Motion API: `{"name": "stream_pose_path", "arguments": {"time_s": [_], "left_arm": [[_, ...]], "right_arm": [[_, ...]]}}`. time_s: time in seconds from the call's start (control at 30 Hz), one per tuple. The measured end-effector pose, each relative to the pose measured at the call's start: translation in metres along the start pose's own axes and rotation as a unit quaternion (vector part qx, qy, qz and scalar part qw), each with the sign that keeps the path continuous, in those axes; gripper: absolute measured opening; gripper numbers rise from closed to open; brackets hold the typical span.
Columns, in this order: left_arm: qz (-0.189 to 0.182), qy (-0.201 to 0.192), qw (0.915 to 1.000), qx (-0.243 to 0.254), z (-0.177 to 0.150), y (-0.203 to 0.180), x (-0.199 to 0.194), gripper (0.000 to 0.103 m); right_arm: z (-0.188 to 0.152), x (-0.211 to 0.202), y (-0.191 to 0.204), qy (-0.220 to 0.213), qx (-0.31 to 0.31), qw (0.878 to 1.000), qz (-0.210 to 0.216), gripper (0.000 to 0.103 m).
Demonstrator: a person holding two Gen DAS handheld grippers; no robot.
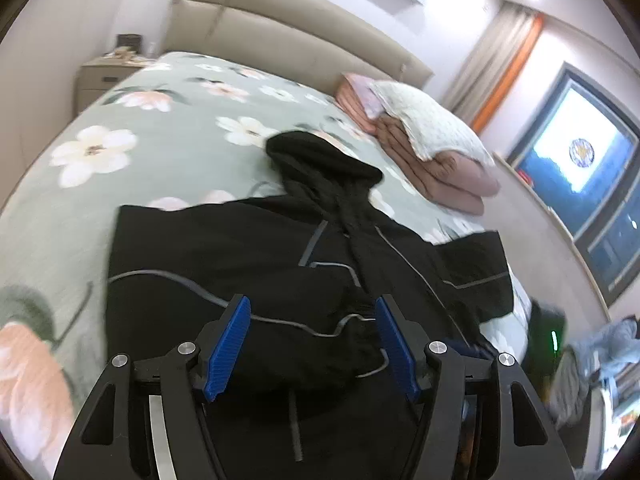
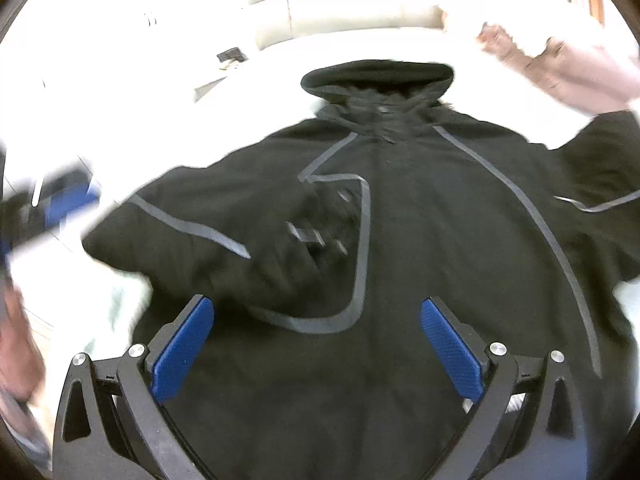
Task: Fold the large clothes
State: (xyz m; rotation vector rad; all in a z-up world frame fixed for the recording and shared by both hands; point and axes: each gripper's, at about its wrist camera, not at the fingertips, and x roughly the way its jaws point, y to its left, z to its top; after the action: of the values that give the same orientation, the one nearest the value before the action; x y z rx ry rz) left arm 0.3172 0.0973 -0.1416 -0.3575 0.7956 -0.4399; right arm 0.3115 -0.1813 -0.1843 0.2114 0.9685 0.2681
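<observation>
A black hooded jacket (image 1: 248,256) with grey seam lines lies spread on the floral bed, hood (image 1: 320,160) toward the headboard. Its left sleeve is folded across the chest; the right sleeve (image 1: 480,272) reaches the bed's edge. My left gripper (image 1: 312,316) is open and empty just above the jacket's lower part. In the right wrist view the jacket (image 2: 420,240) fills the frame, hood (image 2: 376,76) at the top. My right gripper (image 2: 318,316) is open wide and empty over the jacket's hem area. The left gripper (image 2: 60,204) shows blurred at the left edge.
The green floral bedspread (image 1: 160,152) covers the bed. Folded pink blankets and a white pillow (image 1: 432,144) sit near the headboard at right. A nightstand (image 1: 104,76) stands at back left. Clutter and a window (image 1: 580,184) are past the bed's right edge.
</observation>
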Motion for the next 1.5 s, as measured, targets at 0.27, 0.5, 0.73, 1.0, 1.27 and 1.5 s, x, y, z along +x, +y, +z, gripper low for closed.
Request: {"name": "stream_pose_path", "arguments": {"time_s": [0.27, 0.5, 0.73, 1.0, 1.27, 1.5], "left_arm": [[0.031, -0.006, 0.9995, -0.001, 0.001, 0.034, -0.005, 0.066], [0.085, -0.030, 0.9952, 0.040, 0.012, 0.013, 0.006, 0.066], [0.070, -0.039, 0.9963, 0.031, 0.025, -0.008, 0.016, 0.066], [0.093, -0.012, 0.9943, 0.052, 0.016, -0.010, 0.026, 0.066], [0.116, -0.014, 0.9922, 0.044, 0.016, 0.004, 0.026, 0.066], [0.077, 0.001, 0.9961, 0.042, 0.029, -0.002, 0.036, 0.066]], "right_arm": [[0.020, 0.073, -0.039, 0.058, 0.137, 0.985, 0.093, 0.089], [0.043, 0.009, -0.062, -0.009, 0.077, 0.995, 0.057, 0.022], [0.039, 0.007, -0.075, 0.028, 0.111, 0.988, 0.105, 0.103], [0.018, 0.077, -0.026, 0.111, 0.070, 0.986, 0.100, 0.074], [0.034, 0.065, -0.013, 0.069, 0.037, 0.994, 0.079, 0.036], [0.073, -0.051, -0.073, -0.051, -0.013, 0.998, -0.037, 0.035]]}}
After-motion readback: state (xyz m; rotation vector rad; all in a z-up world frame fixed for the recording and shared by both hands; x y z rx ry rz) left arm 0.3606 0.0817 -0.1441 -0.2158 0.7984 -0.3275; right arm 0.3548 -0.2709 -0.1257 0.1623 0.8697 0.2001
